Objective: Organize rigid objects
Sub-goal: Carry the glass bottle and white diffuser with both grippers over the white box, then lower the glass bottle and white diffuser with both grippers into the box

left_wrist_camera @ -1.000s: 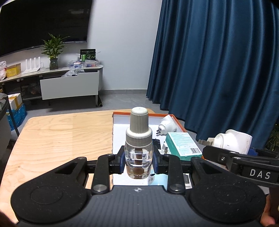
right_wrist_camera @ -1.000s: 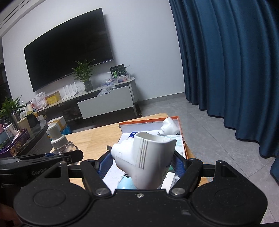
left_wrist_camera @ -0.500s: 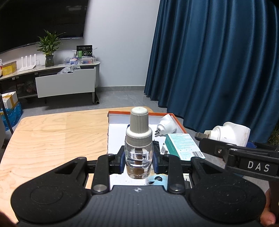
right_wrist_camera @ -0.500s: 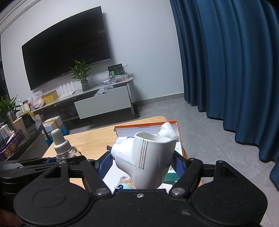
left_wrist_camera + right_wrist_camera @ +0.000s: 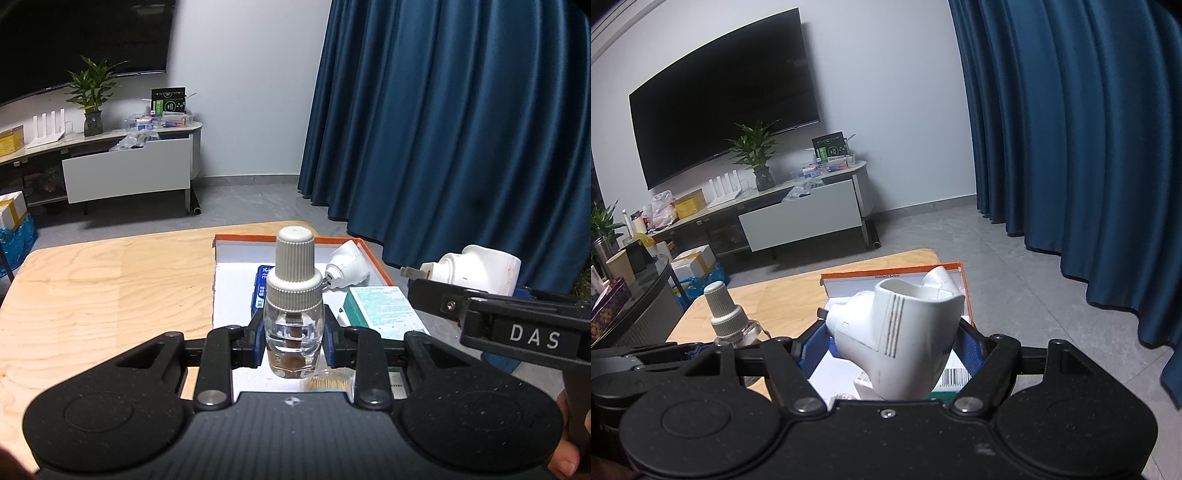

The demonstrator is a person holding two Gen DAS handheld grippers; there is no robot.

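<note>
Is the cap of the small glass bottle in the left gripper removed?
No, the bottle held upright in the left gripper has its ribbed grey cap on.

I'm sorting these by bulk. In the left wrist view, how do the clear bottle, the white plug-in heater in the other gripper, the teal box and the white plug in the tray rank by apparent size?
1. clear bottle, though nearness to the camera inflates it
2. white plug-in heater and teal box: look alike, unranked
3. white plug, farthest away
</note>
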